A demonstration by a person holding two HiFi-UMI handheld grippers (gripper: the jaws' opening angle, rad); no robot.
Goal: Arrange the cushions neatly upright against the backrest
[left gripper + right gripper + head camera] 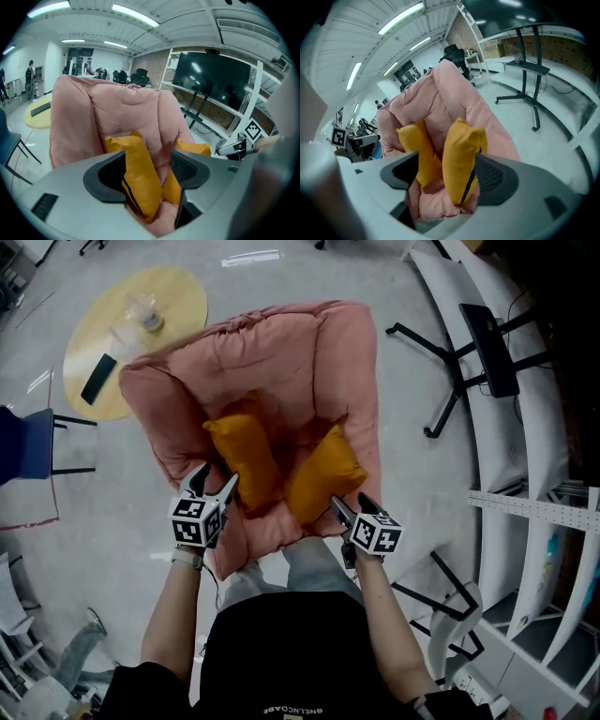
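Two orange cushions stand on the seat of a pink padded armchair (272,362), leaning on its backrest. The left cushion (246,457) is upright and the right cushion (323,472) tilts outward. My left gripper (216,480) hangs at the seat's front left edge, open, with the left cushion (138,178) showing between its jaws and the pads not pressing it. My right gripper (350,503) is at the front right edge, also open. The right cushion (459,159) stands beside its right jaw, and the other cushion (422,150) is further back.
A round yellow table (141,334) with a dark flat object and a glass stands behind the chair on the left. A blue chair (23,442) is at the far left. A screen on a black wheeled stand (483,348) and white shelving (544,549) line the right side.
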